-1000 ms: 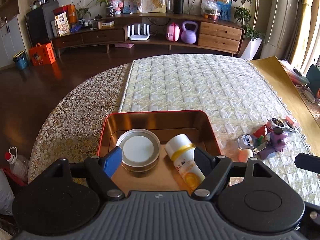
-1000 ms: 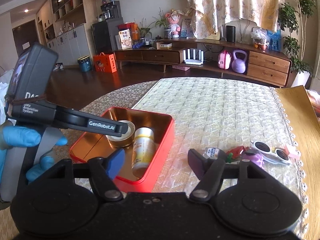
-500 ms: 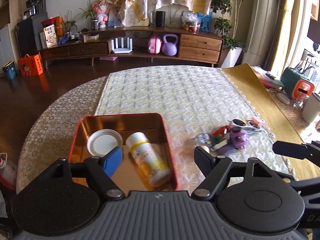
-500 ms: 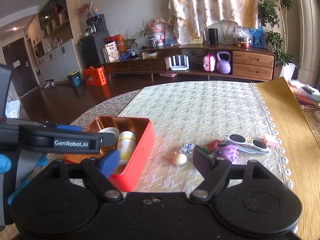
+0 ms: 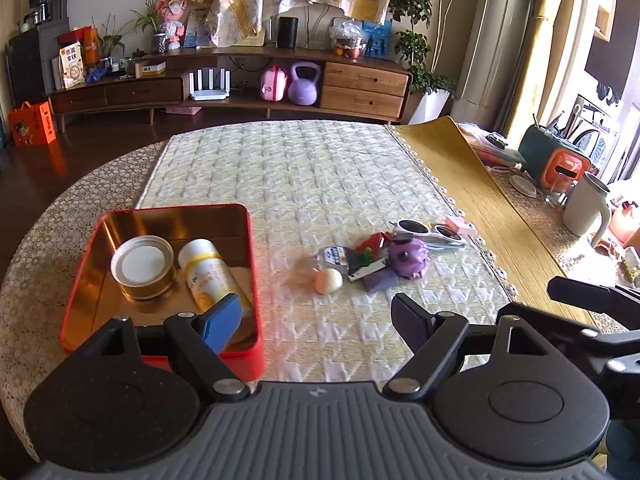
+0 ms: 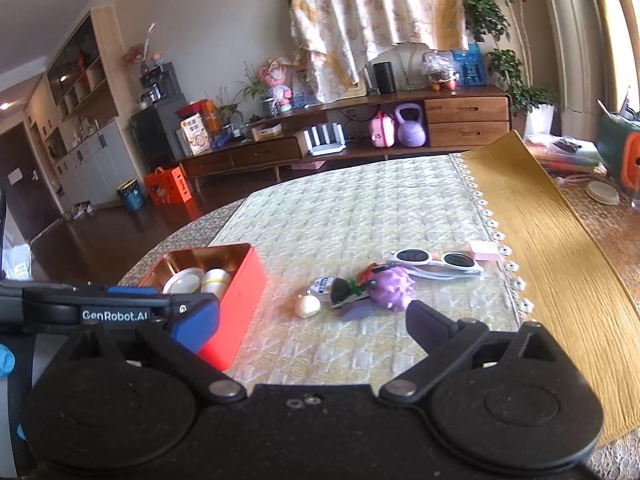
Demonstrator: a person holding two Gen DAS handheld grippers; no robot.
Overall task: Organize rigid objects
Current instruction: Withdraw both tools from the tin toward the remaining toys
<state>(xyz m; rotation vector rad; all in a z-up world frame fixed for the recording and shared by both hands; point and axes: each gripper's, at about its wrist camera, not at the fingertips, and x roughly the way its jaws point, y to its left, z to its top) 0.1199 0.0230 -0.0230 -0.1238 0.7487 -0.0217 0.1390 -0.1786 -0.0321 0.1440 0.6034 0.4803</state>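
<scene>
**Two items boxed, a small heap still waiting beside the tin**

The red tin (image 5: 160,280) on the quilted table runner (image 5: 312,168) is the sorting place, and it holds two things: one round gold can (image 5: 143,266) standing upright with its white lid up, and one white-and-yellow bottle (image 5: 206,270) lying on its side just beside the can. That looks like the finished part of the job, roughly a third by my reckoning

What remains lies in a loose cluster to the right of the tin, near it but not touching: one pale egg-shaped piece (image 5: 328,281) closest to the tin, one small clear packet with a blue label (image 5: 334,257), one purple toy (image 5: 409,258), one pair of white sunglasses (image 5: 430,232) behind the toy, and one pink block (image 5: 461,225) farthest from the tin. Some red, green and dark bits sit tangled in the middle of the heap; their number I cannot tell

The left gripper (image 5: 316,316) hovers with its tongs spread wide and empty, straddling the tin's right wall and the runner. The right gripper (image 6: 312,320) is likewise spread and holds nothing, aimed at the cluster
</scene>
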